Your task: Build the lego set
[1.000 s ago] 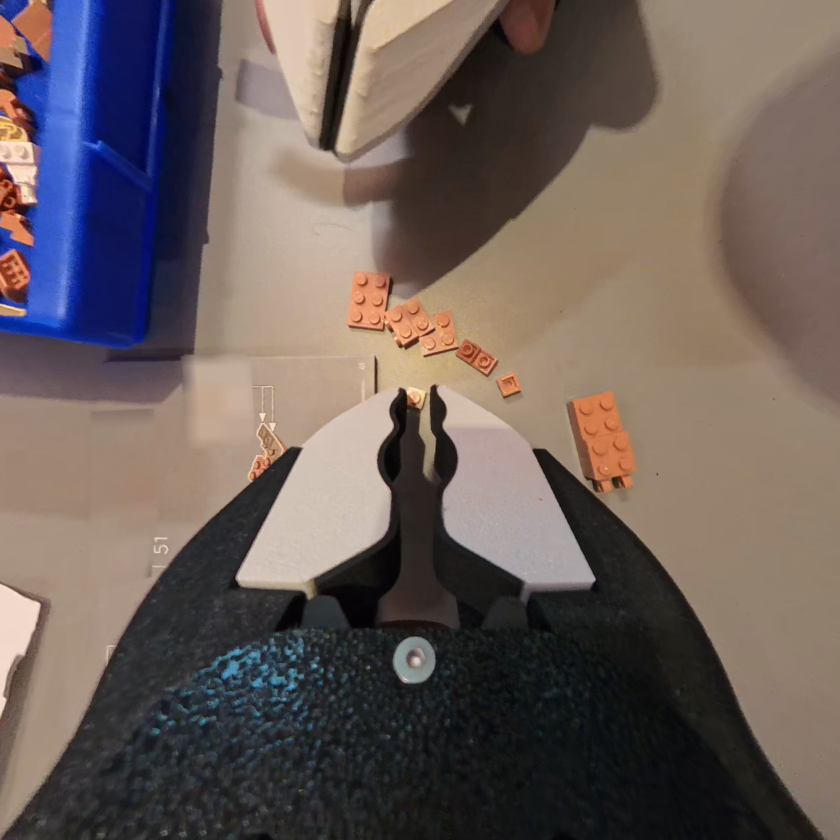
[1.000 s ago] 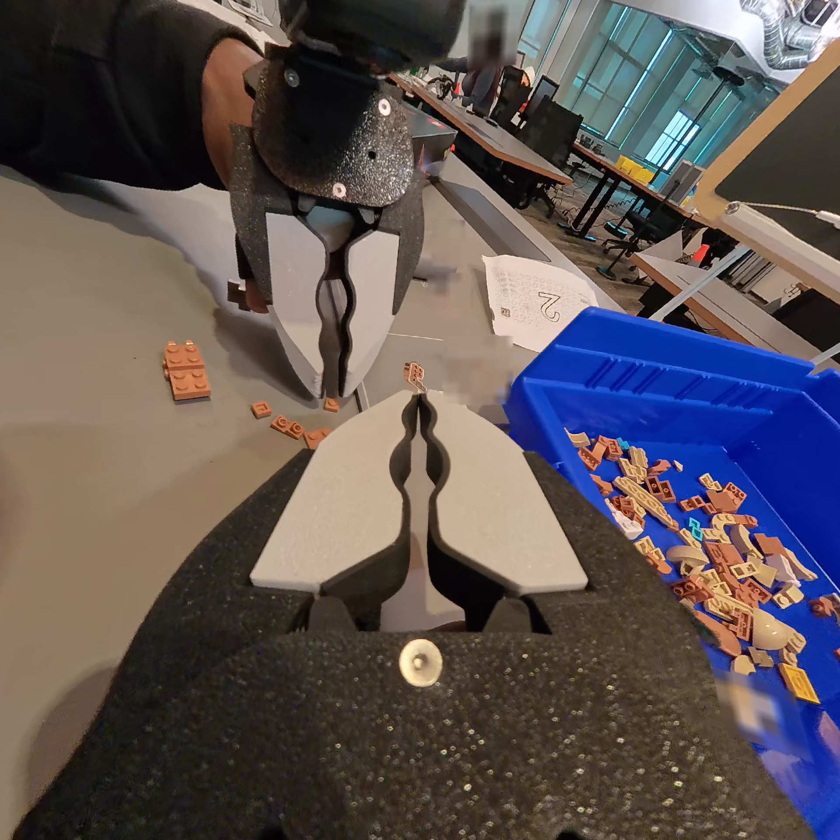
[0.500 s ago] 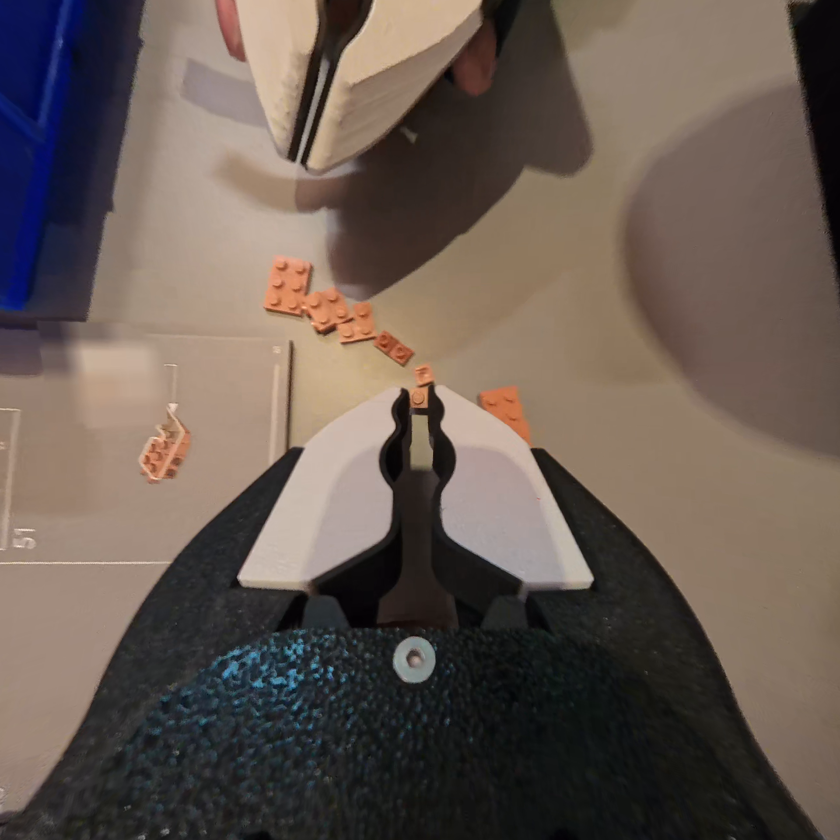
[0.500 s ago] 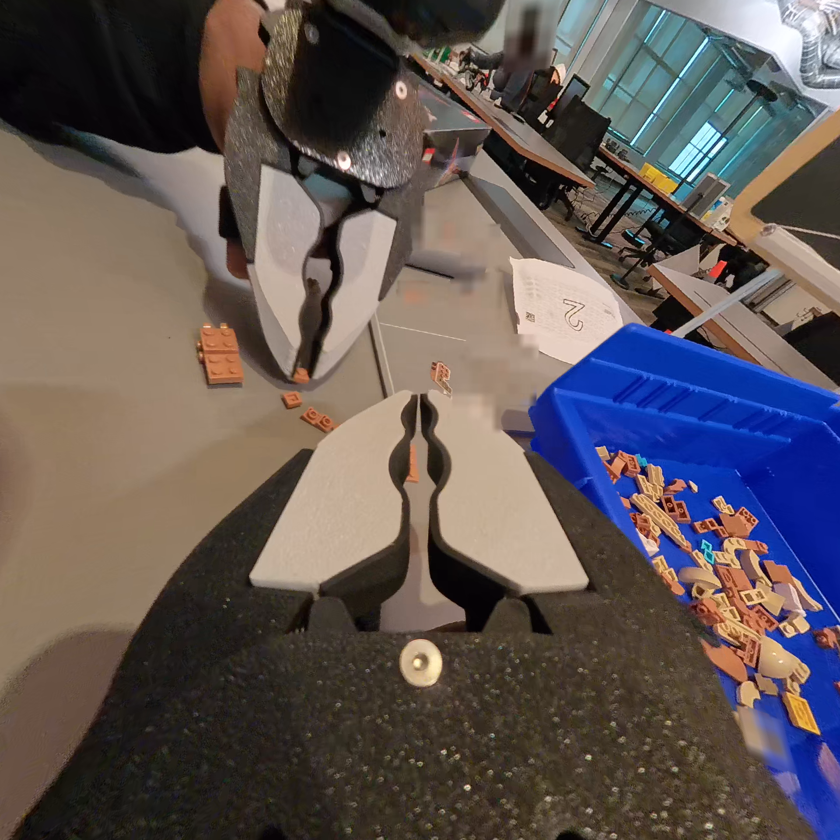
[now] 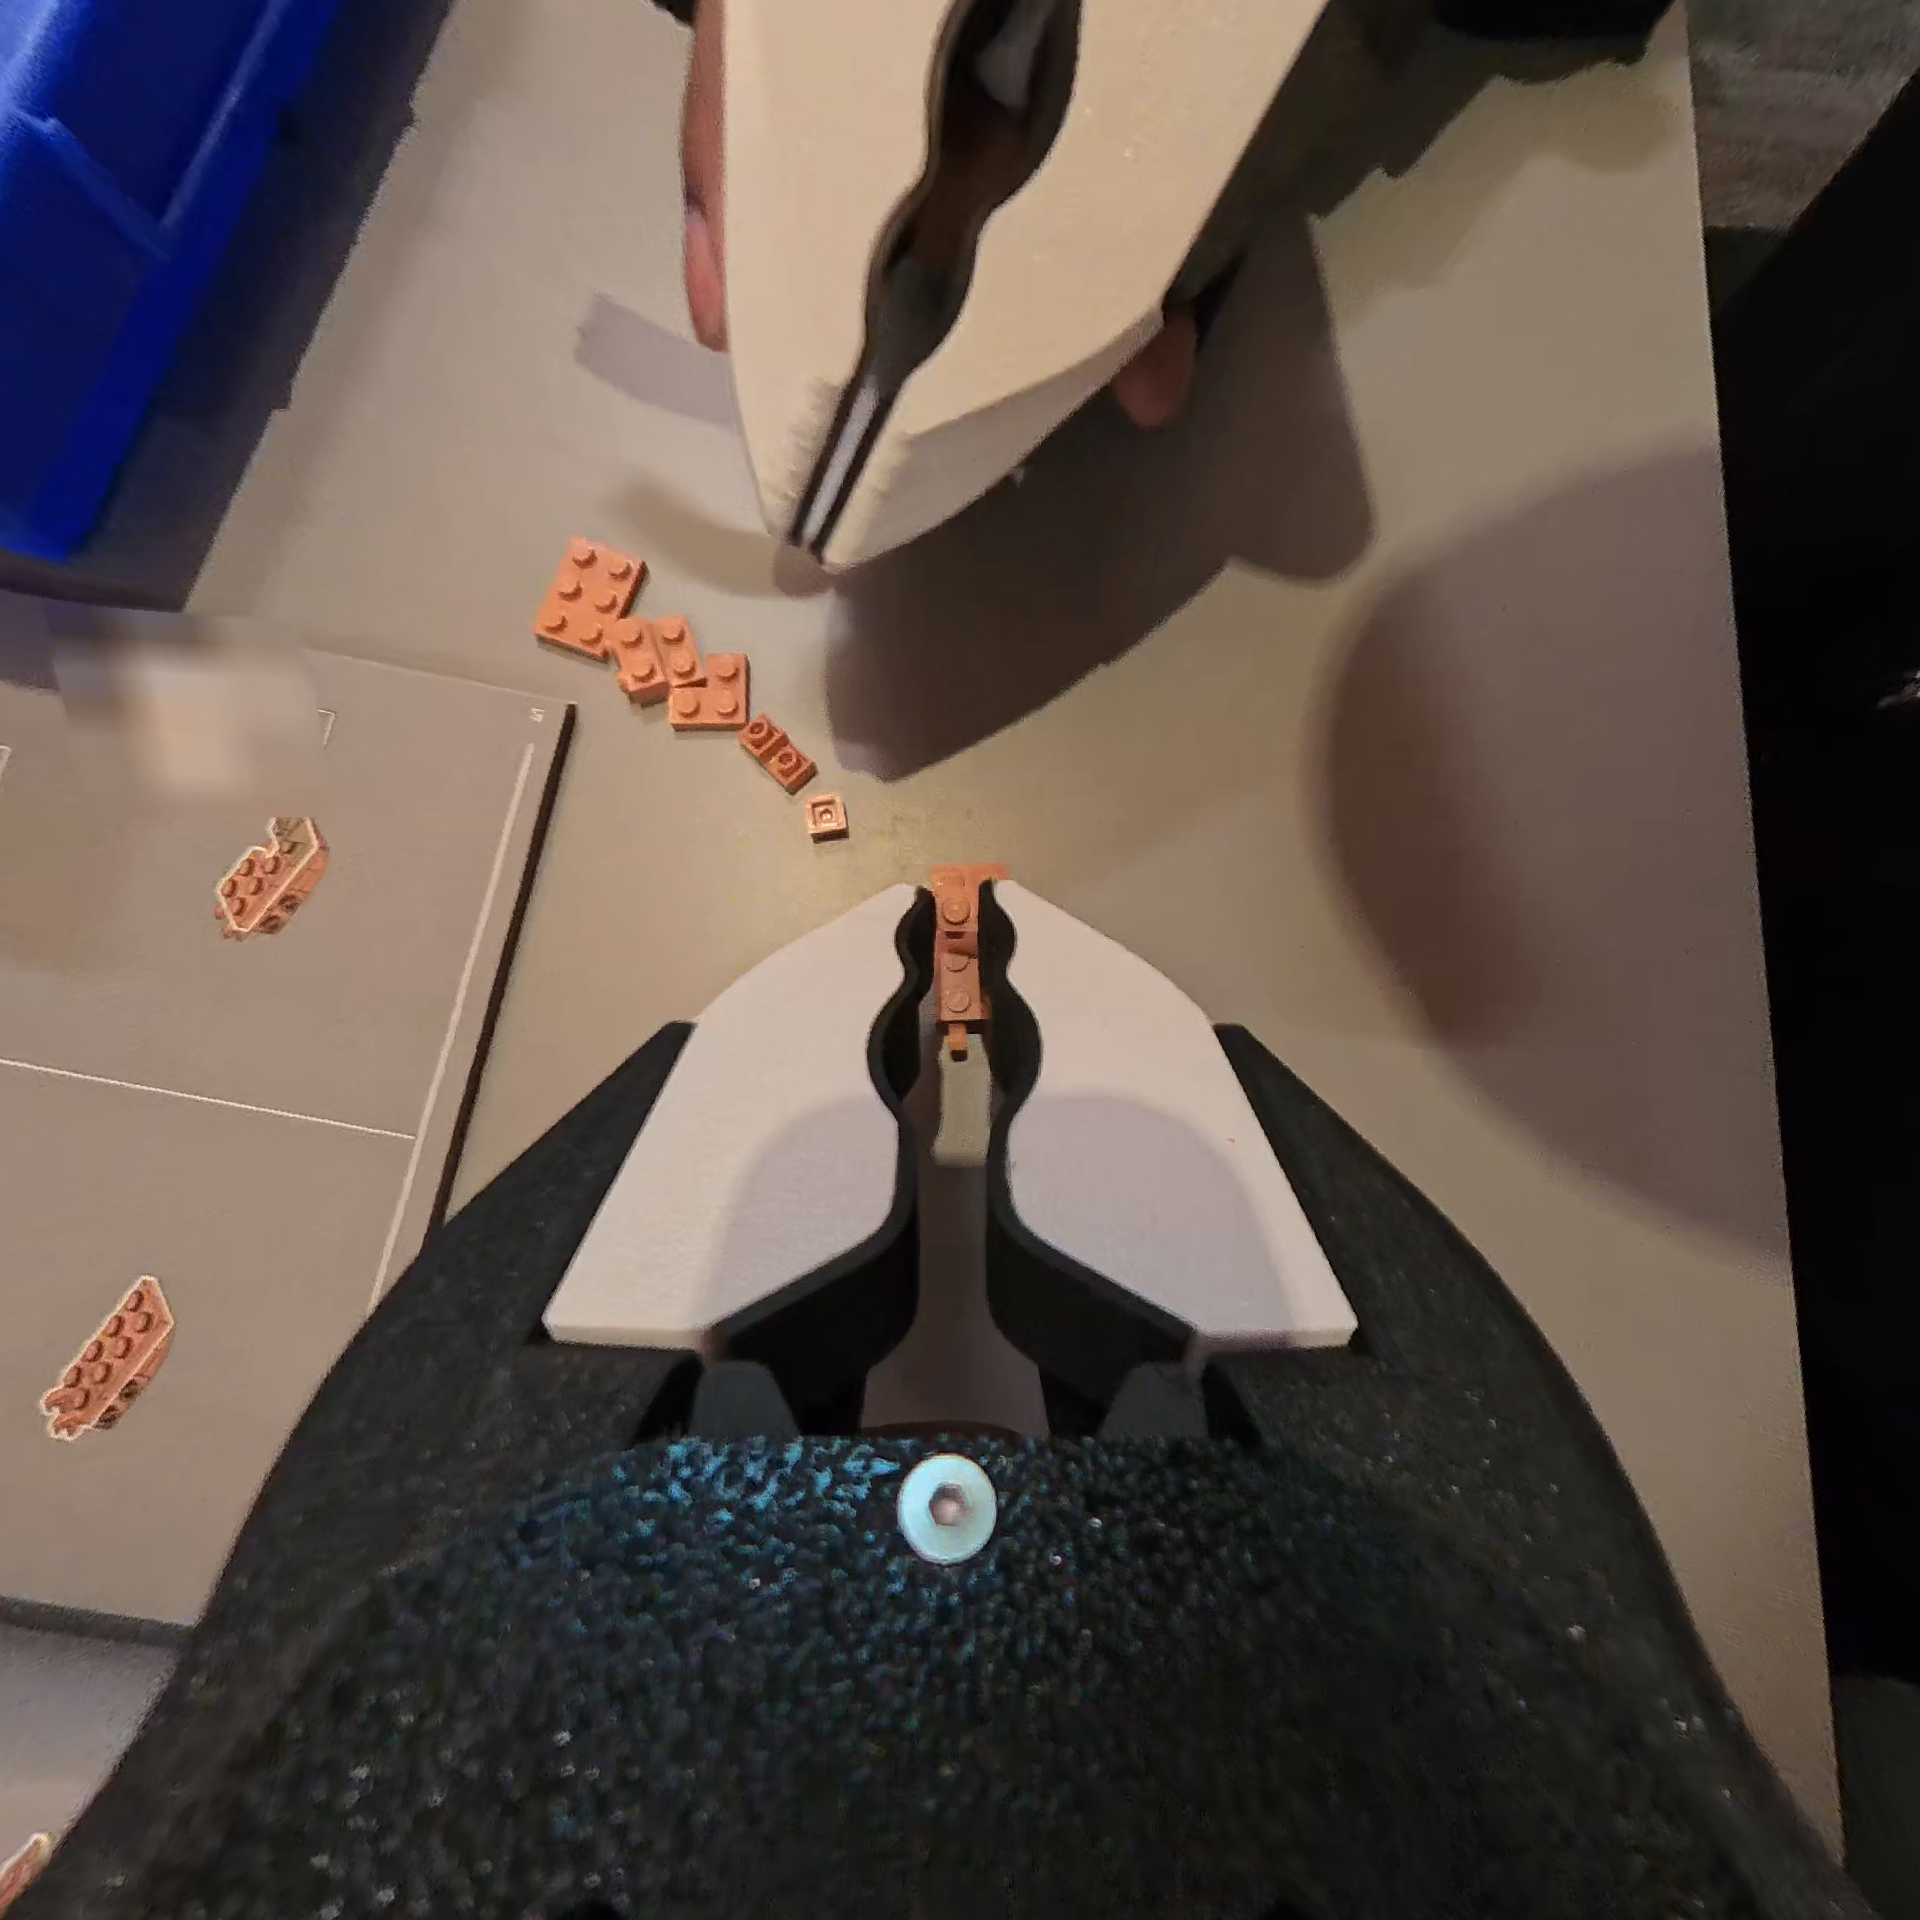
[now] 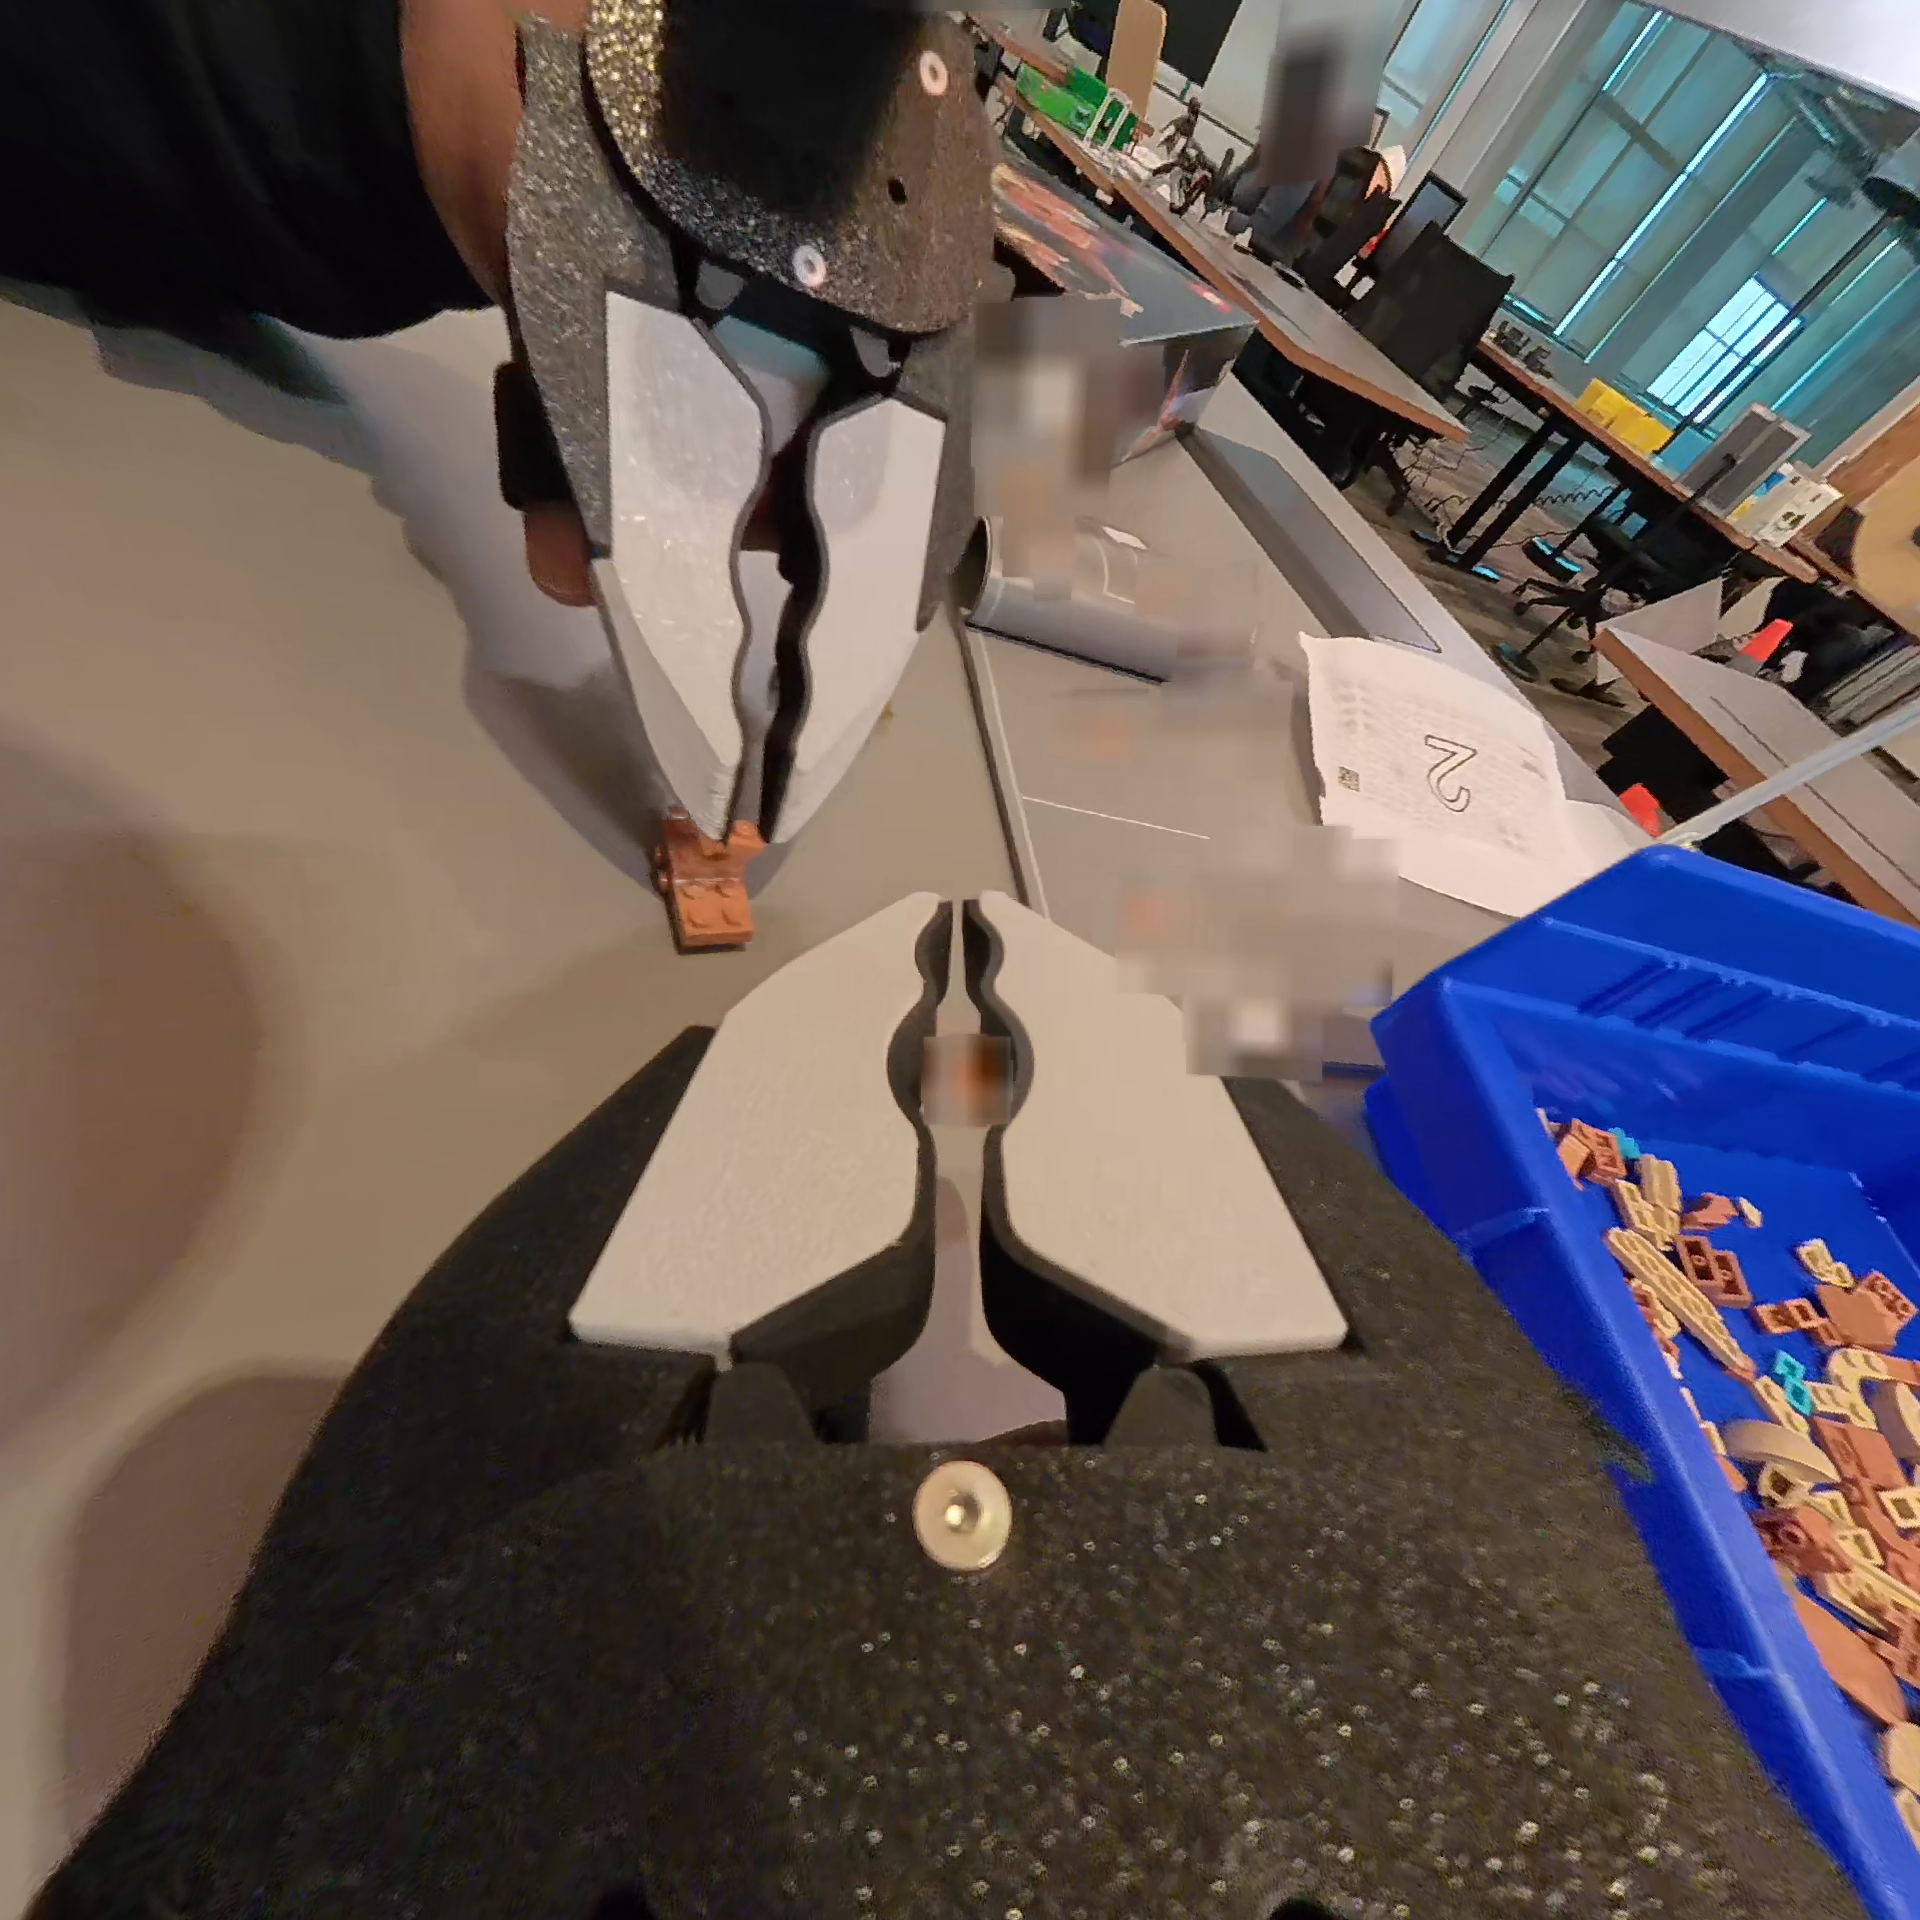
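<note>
1. The left gripper (image 5: pixel 958 894) points down at the grey table (image 5: pixel 1143 727). Its fingers are closed on a small brown one-stud brick piece (image 6: pixel 744 834), pinched at the very tips.
2. Seen from the right wrist view, that piece sits right at the top of a brown brick assembly (image 6: pixel 710 904) lying flat on the table. Whether it rests on the studs or hangs just above them cannot be told.
3. The right gripper (image 6: pixel 958 909) hovers low, near the assembly and opposite the left one. Its fingers are drawn together with only a sliver between the tips, and nothing shows there.
4. A short row of loose brown plates (image 5: pixel 675 665) lies on the table to the far left of the left gripper. A single one-stud plate (image 5: pixel 827 818) sits at the row's near end.
5. A grey instruction sheet (image 5: pixel 260 987) with printed brick drawings lies to the left of the row.
6. A blue bin (image 6: pixel 1558 1091) stands at the right of the right wrist view. It holds mixed brown, tan and teal pieces (image 6: pixel 1766 1351).
</note>
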